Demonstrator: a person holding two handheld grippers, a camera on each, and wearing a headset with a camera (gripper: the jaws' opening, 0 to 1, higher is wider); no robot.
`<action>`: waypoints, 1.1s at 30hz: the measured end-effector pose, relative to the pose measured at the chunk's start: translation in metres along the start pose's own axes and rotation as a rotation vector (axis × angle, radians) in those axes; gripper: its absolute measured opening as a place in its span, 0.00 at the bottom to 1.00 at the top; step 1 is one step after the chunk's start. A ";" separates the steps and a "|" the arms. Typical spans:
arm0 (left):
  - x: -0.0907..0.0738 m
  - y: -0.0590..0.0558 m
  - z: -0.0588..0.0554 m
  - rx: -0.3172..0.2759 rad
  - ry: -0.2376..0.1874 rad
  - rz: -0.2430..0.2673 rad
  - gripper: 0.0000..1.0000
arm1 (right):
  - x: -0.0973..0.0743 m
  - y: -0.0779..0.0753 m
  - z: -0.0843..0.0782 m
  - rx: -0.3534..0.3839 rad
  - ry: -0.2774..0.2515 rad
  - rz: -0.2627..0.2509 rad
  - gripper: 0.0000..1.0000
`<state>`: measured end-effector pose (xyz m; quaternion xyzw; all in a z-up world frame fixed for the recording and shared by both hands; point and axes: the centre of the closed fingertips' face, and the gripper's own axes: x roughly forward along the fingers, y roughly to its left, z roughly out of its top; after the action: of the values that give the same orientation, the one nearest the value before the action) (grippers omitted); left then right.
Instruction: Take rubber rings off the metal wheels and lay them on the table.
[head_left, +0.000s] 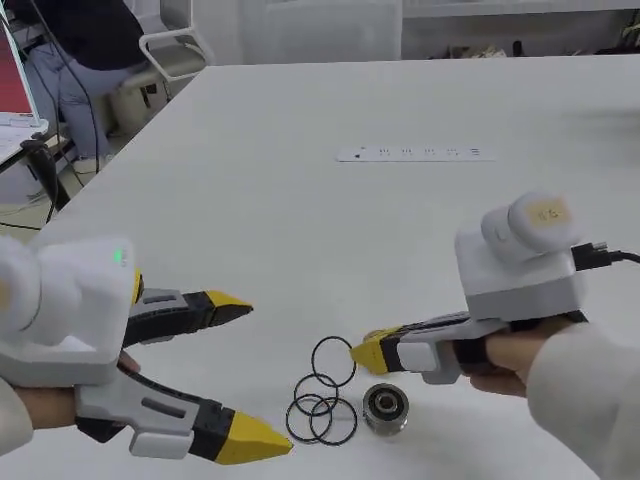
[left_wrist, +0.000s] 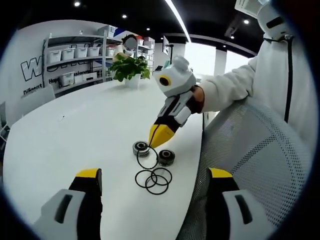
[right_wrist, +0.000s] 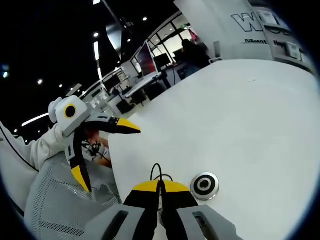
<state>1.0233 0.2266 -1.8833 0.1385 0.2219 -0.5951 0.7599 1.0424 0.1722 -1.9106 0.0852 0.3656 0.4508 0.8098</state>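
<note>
1. Black rubber ring (head_left: 312, 362) is nipped at its edge by the right gripper (head_left: 362, 353), jaws closed on it, low over the white table (head_left: 300, 200).
2. More rings (head_left: 320, 410) lie overlapping just beside it.
3. A wheel (head_left: 385, 408) stands beside those; the left gripper view shows a second wheel (left_wrist: 141, 148).
4. The left gripper (head_left: 240, 372) hangs near, jaws wide, empty.

rubber rings (left_wrist: 145, 178): 4 | metal wheels (left_wrist: 166, 157): 2 | left gripper (head_left: 270, 378), right gripper (head_left: 357, 355) — 2 tools
</note>
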 end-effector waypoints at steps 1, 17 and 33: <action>0.001 0.000 -0.001 -0.002 0.003 -0.001 0.84 | 0.001 0.001 -0.003 -0.006 0.014 0.005 0.00; 0.007 -0.005 -0.014 -0.007 0.051 -0.025 0.83 | 0.014 0.005 -0.032 -0.051 0.133 0.020 0.00; 0.008 -0.006 -0.019 -0.010 0.072 -0.032 0.82 | 0.013 -0.010 -0.031 -0.096 0.119 -0.046 0.04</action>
<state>1.0156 0.2274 -1.9032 0.1521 0.2542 -0.6008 0.7425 1.0327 0.1712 -1.9438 0.0109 0.3932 0.4532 0.7999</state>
